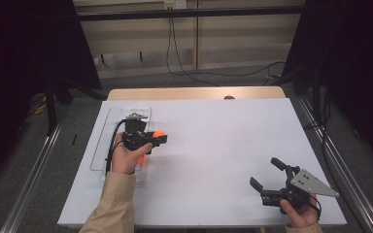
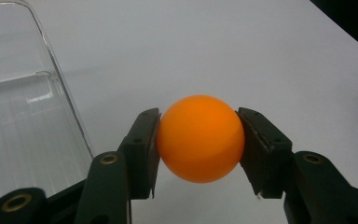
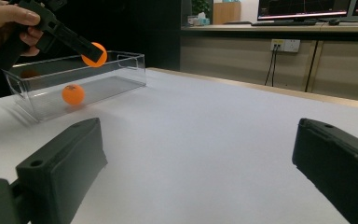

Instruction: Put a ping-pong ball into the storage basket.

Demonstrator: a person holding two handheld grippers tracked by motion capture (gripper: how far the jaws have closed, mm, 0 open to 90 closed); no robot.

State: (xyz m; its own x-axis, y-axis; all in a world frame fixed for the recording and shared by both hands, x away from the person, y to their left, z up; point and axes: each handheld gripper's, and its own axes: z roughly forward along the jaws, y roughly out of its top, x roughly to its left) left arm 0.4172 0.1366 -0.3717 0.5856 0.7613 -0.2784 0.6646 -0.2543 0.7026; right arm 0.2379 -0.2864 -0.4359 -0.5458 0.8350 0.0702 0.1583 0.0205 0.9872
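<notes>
My left gripper is shut on an orange ball, both pads pressed against its sides. It holds the ball in the air just beside the right wall of a clear plastic box; the right gripper view has the held ball above the box's rim. A second orange ball lies on the floor of the box. My right gripper hovers open near the table's front right, nothing between its jaws.
White sheet covers the table top, with a wooden edge at the far side. Dark curtains and metal rails flank the table. A cable trails from the left gripper across the box.
</notes>
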